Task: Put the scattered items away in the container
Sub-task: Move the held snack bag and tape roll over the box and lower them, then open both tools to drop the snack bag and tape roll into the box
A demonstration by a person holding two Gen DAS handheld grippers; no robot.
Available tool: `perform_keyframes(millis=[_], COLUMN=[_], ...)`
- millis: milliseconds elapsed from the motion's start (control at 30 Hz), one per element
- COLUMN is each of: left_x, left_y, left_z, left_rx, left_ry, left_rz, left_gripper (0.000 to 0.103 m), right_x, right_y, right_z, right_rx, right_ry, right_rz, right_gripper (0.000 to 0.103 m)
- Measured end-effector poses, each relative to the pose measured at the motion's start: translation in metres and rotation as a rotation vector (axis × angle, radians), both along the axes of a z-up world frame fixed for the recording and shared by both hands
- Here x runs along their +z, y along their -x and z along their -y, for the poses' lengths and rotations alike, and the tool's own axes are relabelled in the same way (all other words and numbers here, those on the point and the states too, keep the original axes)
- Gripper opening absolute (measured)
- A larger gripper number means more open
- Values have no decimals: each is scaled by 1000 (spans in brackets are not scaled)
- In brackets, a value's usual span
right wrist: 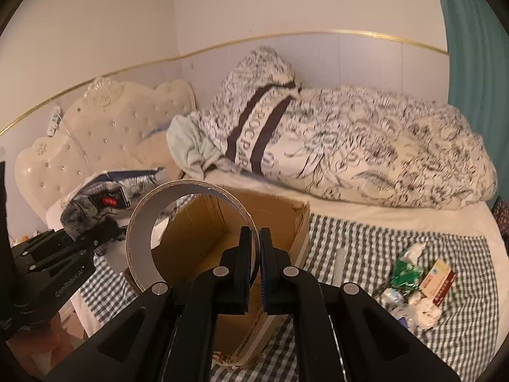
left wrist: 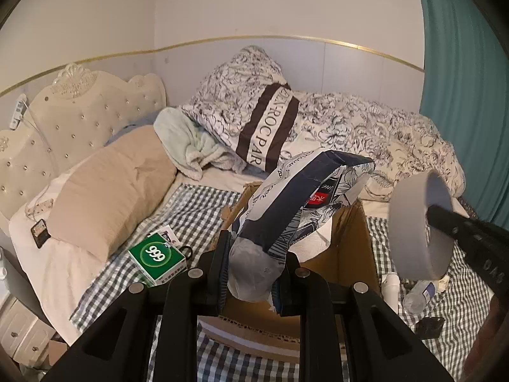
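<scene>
An open cardboard box (left wrist: 350, 248) stands on the checked bedsheet; it also shows in the right wrist view (right wrist: 280, 219). My left gripper (left wrist: 254, 267) is shut on a blue-and-white printed packet (left wrist: 292, 203) and holds it over the box. My right gripper (right wrist: 253, 254) is shut on the rim of a grey tape roll (right wrist: 143, 232), held upright above the box. The roll (left wrist: 420, 226) and right gripper also show at the right of the left wrist view. The left gripper (right wrist: 79, 238) with the packet (right wrist: 101, 200) shows at the left of the right wrist view.
A green "999" box (left wrist: 156, 254) lies left of the cardboard box. Wrappers, tissues and a small carton (right wrist: 435, 280) lie right of it, with bottles (left wrist: 416, 296). A beige pillow (left wrist: 105, 197), floral duvet (right wrist: 366, 152) and headboard (left wrist: 63, 117) lie behind.
</scene>
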State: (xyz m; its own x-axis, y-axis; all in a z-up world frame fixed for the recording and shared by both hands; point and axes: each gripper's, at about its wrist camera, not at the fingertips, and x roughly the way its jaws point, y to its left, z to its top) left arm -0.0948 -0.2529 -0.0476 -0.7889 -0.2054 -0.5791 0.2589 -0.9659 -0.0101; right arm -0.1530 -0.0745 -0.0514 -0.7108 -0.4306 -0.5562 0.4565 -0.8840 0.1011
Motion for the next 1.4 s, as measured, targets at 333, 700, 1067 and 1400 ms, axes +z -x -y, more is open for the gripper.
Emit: perform_keyframes(millis=[333,700,1067,1400], left_x=[-38,-81,-96,-76], left_y=[40,71,83,72], left_z=[12,24,24,22], left_rx=[-13,6,14,35], left_ry=[-19,-40,-27,8], left_rz=[88,198,233,184], left_gripper=[22,22,23,61], right_x=[-50,-91,-114,-106], right_y=[41,73,81,73], right_z=[31,58,67,62], right_rx=[23,31,30,10], right_ry=[-64,-139,-188,-172], right_rz=[109,186,227,219], right_gripper=[4,4,5,36])
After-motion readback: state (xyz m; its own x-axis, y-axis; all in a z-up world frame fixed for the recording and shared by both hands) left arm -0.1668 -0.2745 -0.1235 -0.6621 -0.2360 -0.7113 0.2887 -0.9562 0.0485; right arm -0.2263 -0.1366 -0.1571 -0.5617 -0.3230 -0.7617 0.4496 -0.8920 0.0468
